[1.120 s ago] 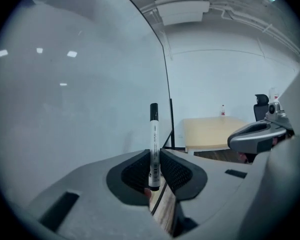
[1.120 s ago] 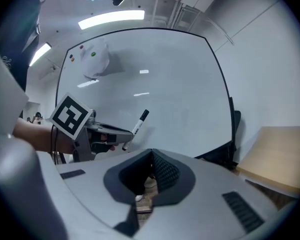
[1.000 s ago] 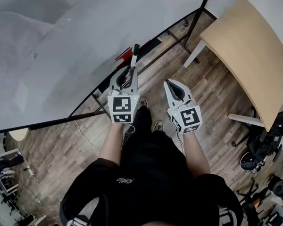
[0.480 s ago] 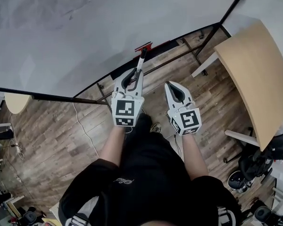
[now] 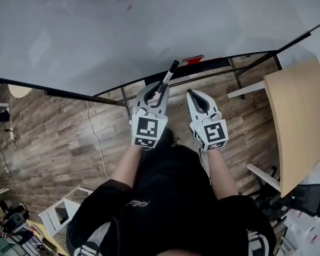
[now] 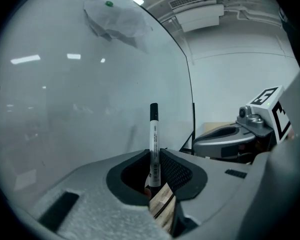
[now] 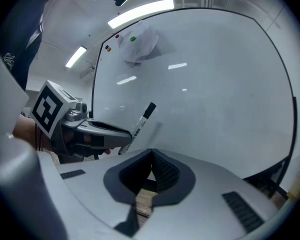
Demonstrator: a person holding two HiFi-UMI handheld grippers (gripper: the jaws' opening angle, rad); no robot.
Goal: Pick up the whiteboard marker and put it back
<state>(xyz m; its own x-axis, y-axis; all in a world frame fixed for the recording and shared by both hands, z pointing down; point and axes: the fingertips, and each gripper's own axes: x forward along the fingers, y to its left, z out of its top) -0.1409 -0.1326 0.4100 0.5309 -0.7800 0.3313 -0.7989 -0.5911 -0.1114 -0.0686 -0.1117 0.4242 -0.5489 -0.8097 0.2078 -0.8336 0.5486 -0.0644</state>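
A white whiteboard marker (image 5: 169,73) with a black cap sticks up and forward out of my left gripper (image 5: 161,87), whose jaws are shut on its lower barrel. In the left gripper view the marker (image 6: 153,134) stands upright between the pads of that gripper (image 6: 154,151), its cap towards the whiteboard (image 6: 80,84). My right gripper (image 5: 193,93) hangs just to the right, shut with nothing in it. In the right gripper view its tips (image 7: 151,154) meet, and the left gripper (image 7: 122,134) with the marker (image 7: 142,119) shows at the left. The whiteboard (image 5: 149,25) fills the upper head view.
A black rail (image 5: 218,64) runs along the whiteboard's lower edge, with a red thing (image 5: 193,59) on it just right of the marker's tip. A light wooden table (image 5: 298,127) stands at the right, a black chair (image 5: 304,199) below it. A white stool (image 5: 64,212) is at the lower left.
The view has swung towards the whiteboard: the table has slid to the right and the board covers more of the view. Both grippers travelled along with it, the left one keeping its hold on the marker.
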